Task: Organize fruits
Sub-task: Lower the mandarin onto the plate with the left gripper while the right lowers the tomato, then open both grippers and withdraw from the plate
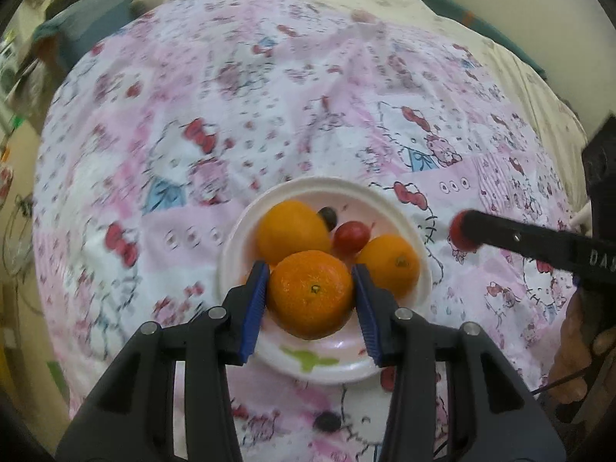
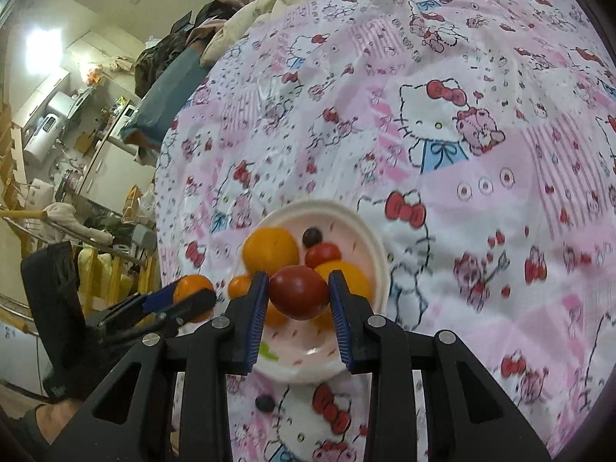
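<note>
Two grippers hang over the plate [image 1: 385,375] on the bed: the left gripper [image 1: 310,290] jaws clamp a mandarin [image 1: 311,294], the right gripper [image 2: 297,294] jaws squeeze a tomato [image 2: 299,292].

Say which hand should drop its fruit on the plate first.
Left, probably. The left gripper holds its orange directly over the plate, while the right gripper's tomato hangs beside the rim.
</note>
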`<state>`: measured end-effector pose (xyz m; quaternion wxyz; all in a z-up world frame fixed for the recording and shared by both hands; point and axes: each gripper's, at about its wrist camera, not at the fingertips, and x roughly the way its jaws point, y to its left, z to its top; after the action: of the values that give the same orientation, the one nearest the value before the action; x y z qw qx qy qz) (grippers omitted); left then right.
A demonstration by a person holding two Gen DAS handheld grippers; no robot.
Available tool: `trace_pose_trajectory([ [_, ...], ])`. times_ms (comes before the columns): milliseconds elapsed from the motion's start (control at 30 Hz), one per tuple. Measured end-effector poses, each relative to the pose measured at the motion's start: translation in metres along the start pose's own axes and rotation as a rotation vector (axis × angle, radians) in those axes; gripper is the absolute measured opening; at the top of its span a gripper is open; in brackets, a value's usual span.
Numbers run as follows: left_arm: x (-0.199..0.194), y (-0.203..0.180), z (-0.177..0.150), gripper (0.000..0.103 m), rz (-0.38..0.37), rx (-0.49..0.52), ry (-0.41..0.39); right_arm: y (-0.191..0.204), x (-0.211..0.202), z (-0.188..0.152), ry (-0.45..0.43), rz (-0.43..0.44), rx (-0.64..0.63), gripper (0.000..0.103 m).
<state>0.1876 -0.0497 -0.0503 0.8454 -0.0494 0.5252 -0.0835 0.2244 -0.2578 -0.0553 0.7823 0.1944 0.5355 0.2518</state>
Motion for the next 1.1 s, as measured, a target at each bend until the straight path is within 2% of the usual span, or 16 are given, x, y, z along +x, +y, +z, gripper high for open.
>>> trace_pose_trajectory([
  [167, 0.019, -0.014, 0.007, 0.040, -0.004, 0.048, 0.014, -0.007, 0.018, 0.018, 0.014, -0.010, -0.010, 0.034],
  [367, 0.033, -0.016, 0.008, 0.040, -0.027, 0.041, 0.033, -0.013, 0.040, 0.028, 0.052, -0.017, -0.018, 0.034],
  [667, 0.046, -0.020, 0.008, 0.040, -0.032, 0.058, 0.064, -0.023, 0.057, 0.025, 0.100, -0.035, 0.005, 0.035],
  [1000, 0.047, -0.022, 0.009, 0.041, -0.035, 0.051, 0.065, -0.026, 0.062, 0.023, 0.091, -0.039, 0.015, 0.036],
  [1033, 0.048, -0.022, 0.009, 0.041, -0.034, 0.052, 0.067, -0.026, 0.062, 0.023, 0.091, -0.040, 0.016, 0.037],
  [1100, 0.049, -0.020, 0.008, 0.041, -0.029, 0.045, 0.076, -0.026, 0.061, 0.023, 0.092, -0.023, 0.026, 0.047],
])
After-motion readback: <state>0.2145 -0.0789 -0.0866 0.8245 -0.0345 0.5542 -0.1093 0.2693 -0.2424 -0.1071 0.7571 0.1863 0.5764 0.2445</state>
